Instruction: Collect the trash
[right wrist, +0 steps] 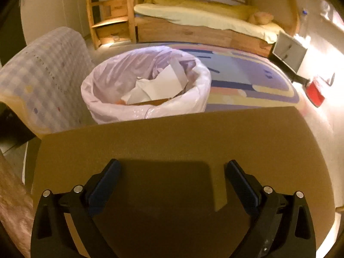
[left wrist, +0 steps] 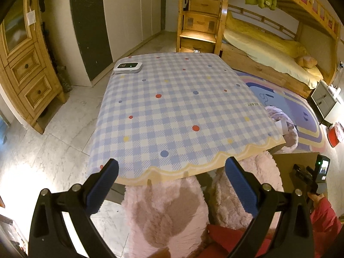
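So the left gripper (left wrist: 172, 169) hangs over the near edge of the table (left wrist: 172, 107), fingers (left wrist: 107, 178) spread wide with nothing between them. The table's got a blue-and-white checked cloth with coloured dots, and the only thing sitting on it is a small white device (left wrist: 128, 66) way over at the far left corner. Under the near edge you can see fluffy pink trousers (left wrist: 163, 210) and a bit of red sleeve (left wrist: 322, 215). Moving right, the trash bin (right wrist: 146, 83) stands on the floor just beside the table's right side, lined with a pale plastic bag, and it already has crumpled white paper (right wrist: 159, 86) and what looks like brown cardboard in it. The right gripper (right wrist: 172, 172) is over a flat brown cardboard sheet (right wrist: 182, 139) just this side of the bin, fingers (right wrist: 238, 178) wide open too and not clamped on anything. Behind it all is a striped rug (right wrist: 247, 77) and a wooden bunk bed (right wrist: 204, 19).
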Available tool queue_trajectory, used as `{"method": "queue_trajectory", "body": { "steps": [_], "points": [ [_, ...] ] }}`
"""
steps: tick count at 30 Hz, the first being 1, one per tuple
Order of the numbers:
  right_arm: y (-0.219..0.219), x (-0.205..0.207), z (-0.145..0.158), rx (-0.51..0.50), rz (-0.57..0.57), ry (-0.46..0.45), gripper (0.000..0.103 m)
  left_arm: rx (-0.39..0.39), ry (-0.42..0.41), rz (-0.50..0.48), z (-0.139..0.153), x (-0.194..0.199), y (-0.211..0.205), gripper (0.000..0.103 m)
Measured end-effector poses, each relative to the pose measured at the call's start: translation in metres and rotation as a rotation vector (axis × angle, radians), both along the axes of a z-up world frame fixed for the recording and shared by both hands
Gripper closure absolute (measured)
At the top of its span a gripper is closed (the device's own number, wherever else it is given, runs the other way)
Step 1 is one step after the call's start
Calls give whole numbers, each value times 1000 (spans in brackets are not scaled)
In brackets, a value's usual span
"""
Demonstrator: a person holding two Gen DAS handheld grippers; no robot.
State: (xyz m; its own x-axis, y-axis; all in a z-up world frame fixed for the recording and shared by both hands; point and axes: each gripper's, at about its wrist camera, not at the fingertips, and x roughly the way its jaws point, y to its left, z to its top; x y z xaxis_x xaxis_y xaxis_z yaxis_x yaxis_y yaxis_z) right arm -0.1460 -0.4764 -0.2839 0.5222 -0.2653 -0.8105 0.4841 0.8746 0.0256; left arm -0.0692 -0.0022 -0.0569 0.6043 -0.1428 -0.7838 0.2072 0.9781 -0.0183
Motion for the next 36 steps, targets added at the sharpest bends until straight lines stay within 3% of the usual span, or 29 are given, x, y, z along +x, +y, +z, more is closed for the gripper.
{"method": "queue_trajectory", "body": {
  "steps": [8,10,15,36],
  "points": [
    [1,-14,6,4,0,-2,6,-54,-9,11,-12,-16,25,7],
    [-16,10,0,3,1,3,6,-71,-13,5,-15,-21,30,7],
    [-15,11,-1,3,1,4,6,-109,-26,-1,-17,-29,39,7],
    [-15,12,-1,2,0,5,6,-47,-119,75,22,-34,28,7]
  ]
}}
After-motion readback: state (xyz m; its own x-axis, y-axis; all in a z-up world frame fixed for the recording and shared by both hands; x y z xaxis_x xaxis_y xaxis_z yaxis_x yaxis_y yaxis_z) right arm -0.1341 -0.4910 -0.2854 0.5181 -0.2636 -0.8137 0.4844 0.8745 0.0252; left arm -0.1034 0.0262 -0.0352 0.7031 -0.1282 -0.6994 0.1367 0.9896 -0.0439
